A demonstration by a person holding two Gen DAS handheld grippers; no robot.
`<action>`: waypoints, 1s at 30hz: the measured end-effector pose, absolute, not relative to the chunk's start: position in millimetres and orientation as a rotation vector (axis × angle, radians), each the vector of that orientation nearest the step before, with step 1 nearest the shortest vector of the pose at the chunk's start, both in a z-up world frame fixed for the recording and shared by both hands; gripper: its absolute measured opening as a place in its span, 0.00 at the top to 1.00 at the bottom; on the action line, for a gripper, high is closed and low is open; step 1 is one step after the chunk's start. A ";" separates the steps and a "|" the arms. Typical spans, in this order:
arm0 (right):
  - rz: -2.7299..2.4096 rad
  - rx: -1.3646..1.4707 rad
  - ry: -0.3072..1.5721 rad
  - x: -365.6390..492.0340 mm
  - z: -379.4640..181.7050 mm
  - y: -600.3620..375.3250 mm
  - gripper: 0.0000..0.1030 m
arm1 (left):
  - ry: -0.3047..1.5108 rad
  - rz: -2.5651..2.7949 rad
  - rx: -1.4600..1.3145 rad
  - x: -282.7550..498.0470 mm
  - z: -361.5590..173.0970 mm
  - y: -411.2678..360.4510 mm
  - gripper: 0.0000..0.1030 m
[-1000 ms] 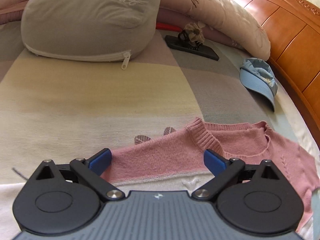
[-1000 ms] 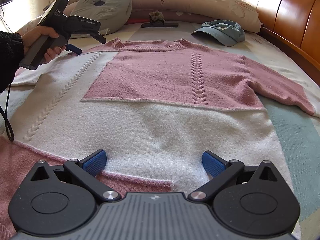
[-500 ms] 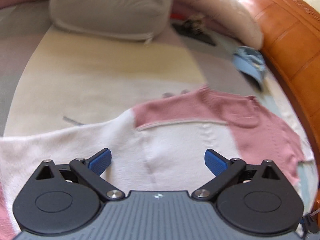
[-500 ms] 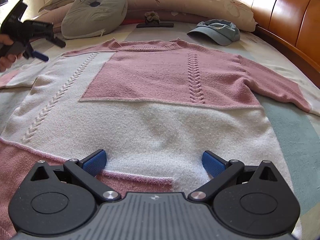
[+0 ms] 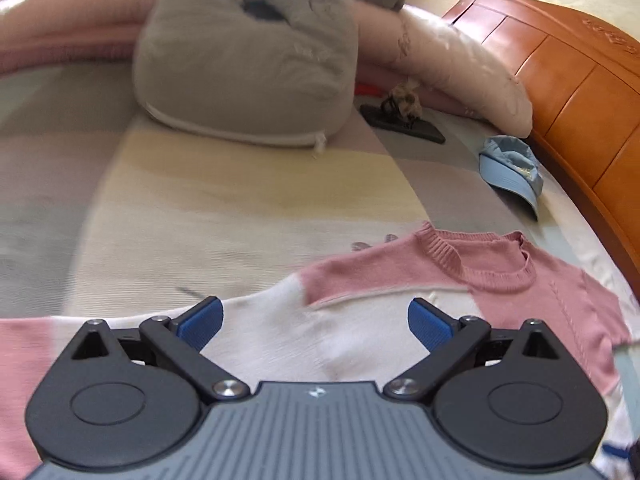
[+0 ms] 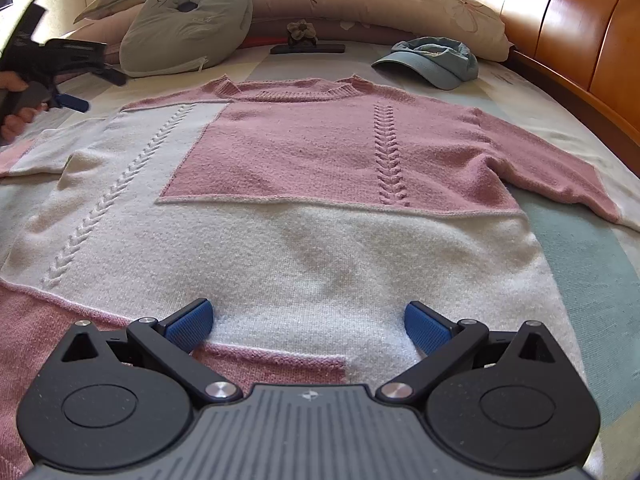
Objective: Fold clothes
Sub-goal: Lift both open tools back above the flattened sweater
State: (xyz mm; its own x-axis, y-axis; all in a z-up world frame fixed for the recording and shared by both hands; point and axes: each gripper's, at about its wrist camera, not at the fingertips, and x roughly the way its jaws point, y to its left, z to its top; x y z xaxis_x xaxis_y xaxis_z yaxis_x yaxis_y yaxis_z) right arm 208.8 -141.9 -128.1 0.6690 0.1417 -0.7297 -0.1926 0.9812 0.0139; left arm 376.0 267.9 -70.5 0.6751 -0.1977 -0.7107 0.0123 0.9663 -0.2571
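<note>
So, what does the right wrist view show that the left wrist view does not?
Only the right wrist view shows the sweater's whole front, its right sleeve, the right gripper open over the hem, and the person's hand holding the left gripper. Only the left wrist view shows the left gripper's open fingers close up. Both show the collar, grey cushion, blue cap and wooden headboard.
</note>
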 end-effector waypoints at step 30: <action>0.169 0.031 0.808 174.7 -78.2 -188.9 0.00 | 0.787 -0.352 0.083 213.2 -56.4 127.8 0.05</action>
